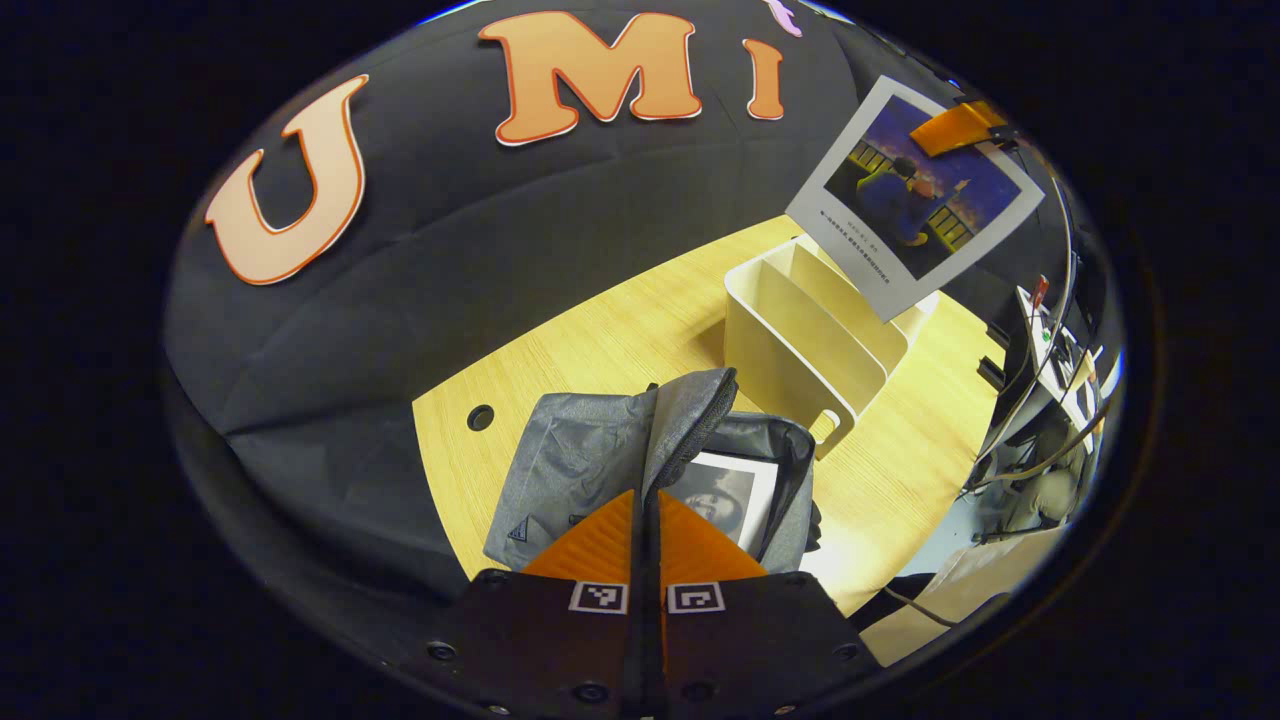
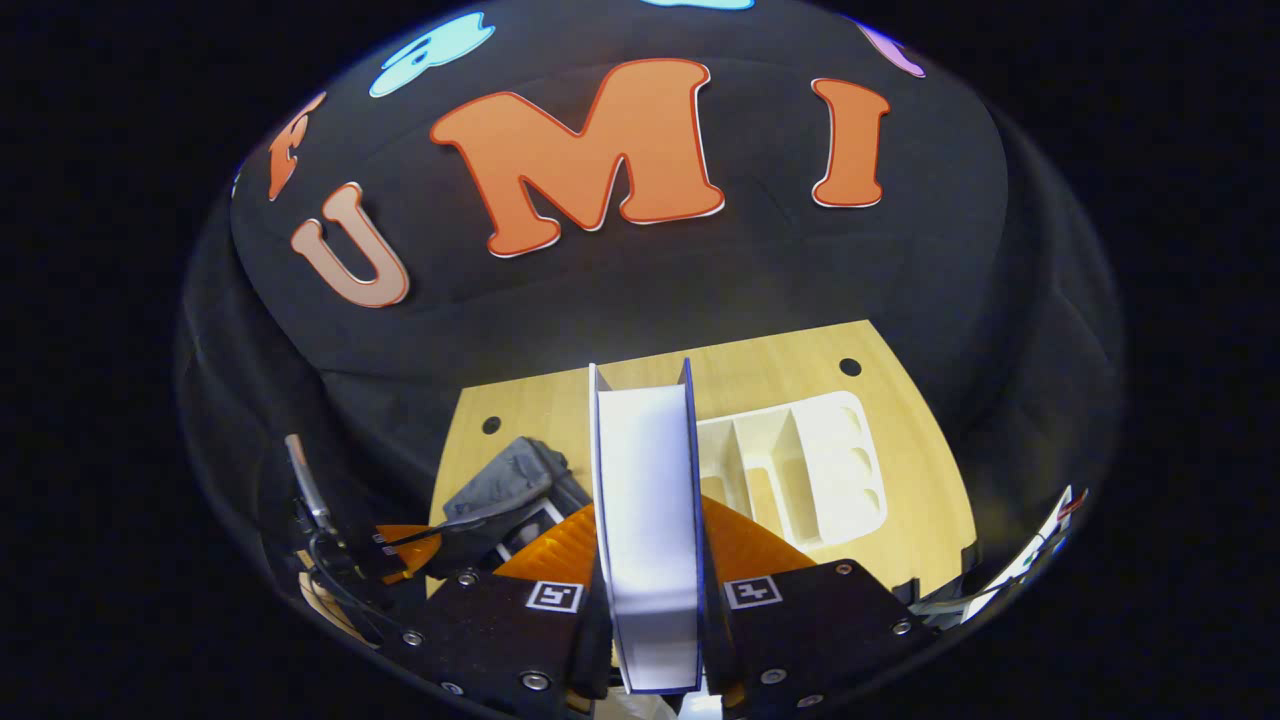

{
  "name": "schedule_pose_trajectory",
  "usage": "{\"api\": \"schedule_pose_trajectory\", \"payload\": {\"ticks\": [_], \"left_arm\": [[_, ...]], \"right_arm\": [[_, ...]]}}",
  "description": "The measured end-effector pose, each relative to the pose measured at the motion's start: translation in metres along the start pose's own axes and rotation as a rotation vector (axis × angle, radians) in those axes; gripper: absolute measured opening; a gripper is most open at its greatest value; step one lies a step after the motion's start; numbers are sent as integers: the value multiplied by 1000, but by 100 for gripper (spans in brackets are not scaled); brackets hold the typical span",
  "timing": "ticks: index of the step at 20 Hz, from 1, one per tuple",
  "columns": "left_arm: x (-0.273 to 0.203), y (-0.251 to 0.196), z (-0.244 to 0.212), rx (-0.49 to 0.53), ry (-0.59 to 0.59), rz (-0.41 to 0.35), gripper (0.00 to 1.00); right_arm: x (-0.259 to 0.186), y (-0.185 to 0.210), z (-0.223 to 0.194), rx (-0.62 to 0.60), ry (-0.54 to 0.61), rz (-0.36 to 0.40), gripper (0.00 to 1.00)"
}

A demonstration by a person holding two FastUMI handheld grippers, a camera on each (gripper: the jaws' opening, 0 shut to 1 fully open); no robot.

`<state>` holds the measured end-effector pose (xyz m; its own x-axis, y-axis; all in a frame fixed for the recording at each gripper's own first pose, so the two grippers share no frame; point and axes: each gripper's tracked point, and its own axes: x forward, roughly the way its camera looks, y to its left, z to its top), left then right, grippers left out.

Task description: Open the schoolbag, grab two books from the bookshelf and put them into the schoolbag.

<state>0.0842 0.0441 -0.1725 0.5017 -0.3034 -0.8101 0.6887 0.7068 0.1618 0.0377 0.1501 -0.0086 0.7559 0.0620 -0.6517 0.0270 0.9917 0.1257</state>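
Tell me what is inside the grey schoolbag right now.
Through the open mouth of the grey fabric schoolbag, one book with a pale, dark-pictured cover lies inside. The bag's walls and the left gripper cover the rest of the interior.

A recording booth in a lab or workroom: black cloth wall point(image 2: 640, 300) hangs close behind a pale wooden table point(image 1: 620, 330) with cable holes. Past the table's edge stands a rack of equipment point(image 1: 1050, 370) with loose cables point(image 1: 1020, 460), more workshop than home.
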Motion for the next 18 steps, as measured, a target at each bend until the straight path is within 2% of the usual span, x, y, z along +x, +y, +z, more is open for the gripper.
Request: {"api": "schedule_pose_trajectory", "payload": {"ticks": [4,8,12,18], "left_arm": [[2,4,4,42,10,2,1],[3,15,6,88,21,35,0],[-1,19,8,88,28,43,0],[-6,17,13,118,31,56,1]], "right_arm": [[-14,35,-36,90,6,135,37],[-3,51,-84,249,41,248,36],[32,53,-141,453,81,340,36],[110,58,-198,739,108,393,36]]}}
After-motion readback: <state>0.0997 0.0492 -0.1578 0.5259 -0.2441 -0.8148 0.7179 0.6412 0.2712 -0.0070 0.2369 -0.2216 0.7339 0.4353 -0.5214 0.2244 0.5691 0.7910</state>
